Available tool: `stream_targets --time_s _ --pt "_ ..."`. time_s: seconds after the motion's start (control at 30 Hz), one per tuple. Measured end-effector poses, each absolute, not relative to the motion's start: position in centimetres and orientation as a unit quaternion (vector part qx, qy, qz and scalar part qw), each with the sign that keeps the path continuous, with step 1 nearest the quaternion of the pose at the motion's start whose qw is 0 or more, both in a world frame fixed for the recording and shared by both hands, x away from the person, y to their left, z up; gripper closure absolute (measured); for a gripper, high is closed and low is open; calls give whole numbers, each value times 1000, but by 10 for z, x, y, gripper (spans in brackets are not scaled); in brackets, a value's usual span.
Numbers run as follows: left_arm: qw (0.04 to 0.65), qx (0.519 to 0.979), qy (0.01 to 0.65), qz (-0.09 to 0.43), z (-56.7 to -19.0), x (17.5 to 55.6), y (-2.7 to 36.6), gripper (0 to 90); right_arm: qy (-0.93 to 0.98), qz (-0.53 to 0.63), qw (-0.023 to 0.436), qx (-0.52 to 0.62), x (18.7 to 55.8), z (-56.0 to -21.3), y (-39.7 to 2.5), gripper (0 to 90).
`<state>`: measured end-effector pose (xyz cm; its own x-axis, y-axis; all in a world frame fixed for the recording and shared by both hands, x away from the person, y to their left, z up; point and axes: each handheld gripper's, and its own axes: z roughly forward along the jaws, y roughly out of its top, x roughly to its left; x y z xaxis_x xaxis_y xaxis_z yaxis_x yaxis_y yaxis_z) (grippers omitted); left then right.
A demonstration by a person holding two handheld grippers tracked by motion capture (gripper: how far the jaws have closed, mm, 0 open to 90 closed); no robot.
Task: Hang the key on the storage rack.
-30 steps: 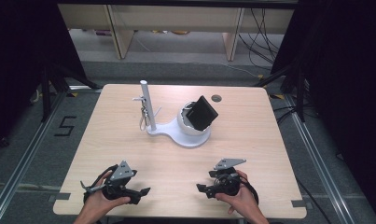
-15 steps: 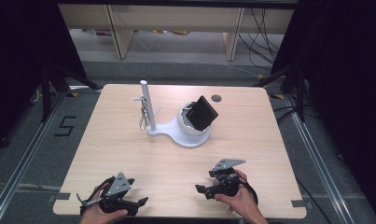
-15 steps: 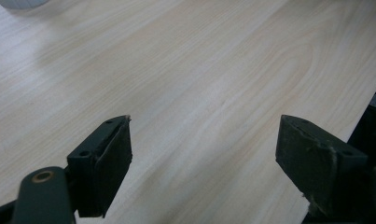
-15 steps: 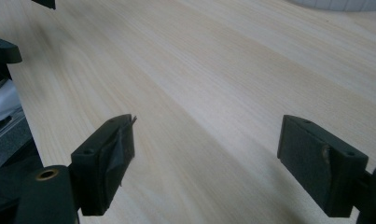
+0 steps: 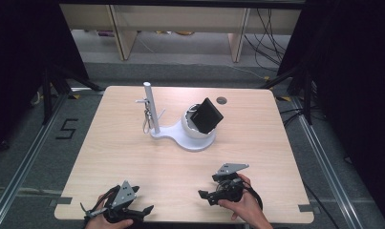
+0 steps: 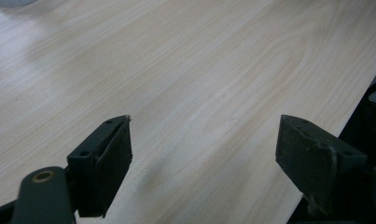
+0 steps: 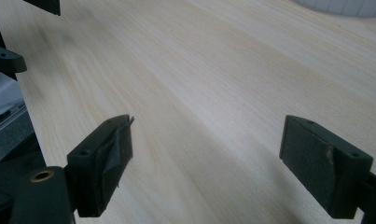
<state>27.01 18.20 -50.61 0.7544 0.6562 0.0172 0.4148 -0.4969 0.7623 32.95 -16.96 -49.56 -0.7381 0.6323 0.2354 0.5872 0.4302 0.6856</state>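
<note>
- Both hand-held tools sit at the near edge of the wooden surface (image 5: 133, 157), the left gripper (image 5: 117, 210) at about 7 o'clock and the right gripper (image 5: 219, 191) at about 5 o'clock, each well apart from the white stand (image 5: 183, 137) at mid-table.
- The left gripper's jaws are spread wide with nothing between them in its own view; bare wood grain runs between the two black pads (image 6: 108, 158).
- The right gripper's jaws are likewise released and hold nothing, its pads (image 7: 325, 168) framing only bare table.
- The stand sits toward 12 o'clock of the hands: a white post (image 5: 152, 107) rises from its left end, and a black square block (image 5: 205, 115) rests tilted in the round cup at its right.
- By the look of it, work on the stand has not begun: nothing is gripped and neither tool is near it.
- A thin metal loop or hook (image 5: 147, 121) hangs beside the post, too small to identify.
- How the black block seats in the cup is hard to make out.
- The person's forearms are cut off by the bottom edge of the high view.
</note>
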Motion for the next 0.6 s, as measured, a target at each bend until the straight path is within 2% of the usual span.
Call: stream_targets --time_s 0.6 --pt "390 850 317 157 -508 271 183 180 846 393 31 358 330 -496 -170 182"
